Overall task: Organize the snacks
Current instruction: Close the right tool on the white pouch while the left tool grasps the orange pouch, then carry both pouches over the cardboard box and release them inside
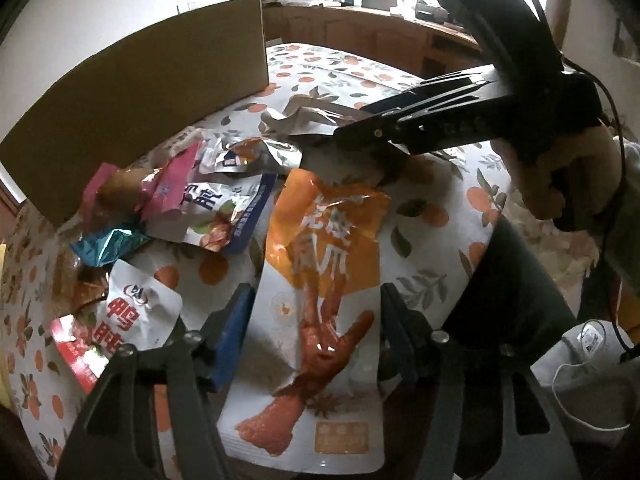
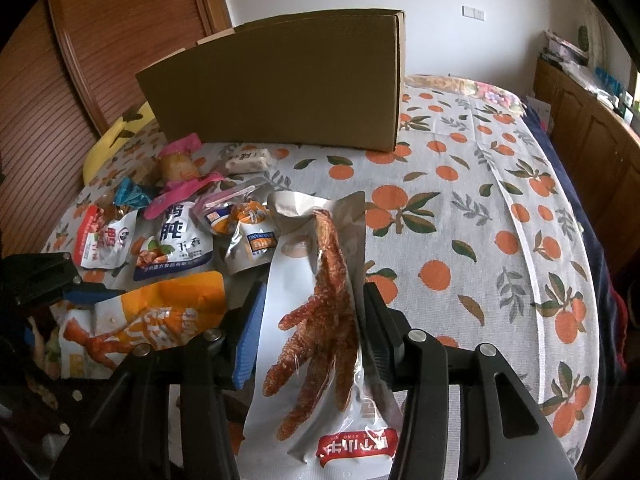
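My left gripper [image 1: 316, 320] is closed on an orange-and-white chicken-foot pouch [image 1: 320, 280], which sits between its blue-padded fingers [image 1: 232, 332]. My right gripper [image 2: 312, 320] is closed on a clear-fronted white chicken-foot pouch [image 2: 316, 312] and holds it over the bed. In the left wrist view the right gripper [image 1: 340, 160] reaches in from the right with that pouch's silver end [image 1: 304, 120]. The orange pouch also shows in the right wrist view [image 2: 160, 316]. A brown cardboard box [image 2: 288, 84] stands behind the snack pile; it also shows in the left wrist view [image 1: 132, 112].
Several loose snack packs lie on the orange-print bedsheet [image 2: 460, 220]: a red-and-white duck pack [image 1: 120, 328], a white-and-blue pouch [image 1: 216, 216], pink wrappers [image 1: 168, 188] and a teal one [image 1: 108, 244]. A wooden wardrobe [image 2: 100, 40] stands on the left, wooden cabinets [image 2: 592, 132] on the right.
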### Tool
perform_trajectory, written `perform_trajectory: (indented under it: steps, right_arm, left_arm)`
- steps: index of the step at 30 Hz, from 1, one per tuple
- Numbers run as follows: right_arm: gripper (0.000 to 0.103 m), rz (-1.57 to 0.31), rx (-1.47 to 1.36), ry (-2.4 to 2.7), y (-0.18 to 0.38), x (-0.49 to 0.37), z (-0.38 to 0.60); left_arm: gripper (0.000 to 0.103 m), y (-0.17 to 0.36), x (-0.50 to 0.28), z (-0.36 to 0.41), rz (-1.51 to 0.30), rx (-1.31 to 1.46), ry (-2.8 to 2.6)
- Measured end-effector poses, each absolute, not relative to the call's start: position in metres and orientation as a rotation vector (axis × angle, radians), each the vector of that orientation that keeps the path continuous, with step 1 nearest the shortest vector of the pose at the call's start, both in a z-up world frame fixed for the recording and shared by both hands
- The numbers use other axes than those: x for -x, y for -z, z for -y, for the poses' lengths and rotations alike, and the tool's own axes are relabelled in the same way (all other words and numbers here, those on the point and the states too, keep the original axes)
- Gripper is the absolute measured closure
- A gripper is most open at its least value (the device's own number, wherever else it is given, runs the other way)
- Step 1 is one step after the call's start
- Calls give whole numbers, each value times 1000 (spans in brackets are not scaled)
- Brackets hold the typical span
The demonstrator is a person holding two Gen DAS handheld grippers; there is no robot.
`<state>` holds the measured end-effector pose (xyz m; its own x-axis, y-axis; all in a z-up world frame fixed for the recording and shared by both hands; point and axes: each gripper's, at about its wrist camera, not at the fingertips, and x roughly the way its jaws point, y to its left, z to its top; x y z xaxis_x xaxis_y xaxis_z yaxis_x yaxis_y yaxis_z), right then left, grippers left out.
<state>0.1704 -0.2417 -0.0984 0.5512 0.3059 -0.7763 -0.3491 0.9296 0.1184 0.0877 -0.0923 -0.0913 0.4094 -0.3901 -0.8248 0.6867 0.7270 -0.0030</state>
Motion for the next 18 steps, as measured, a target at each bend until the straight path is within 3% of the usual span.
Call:
perform_trajectory:
  steps: [9,18]
  right_arm:
    - [55,-915,55,-392,99,-172,243]
    - [56,-914,43,-404,96,-169,245]
  left_arm:
    - [55,83,-86,86,-904,-319,668]
    - [62,75,-85,71,-897,-271,652]
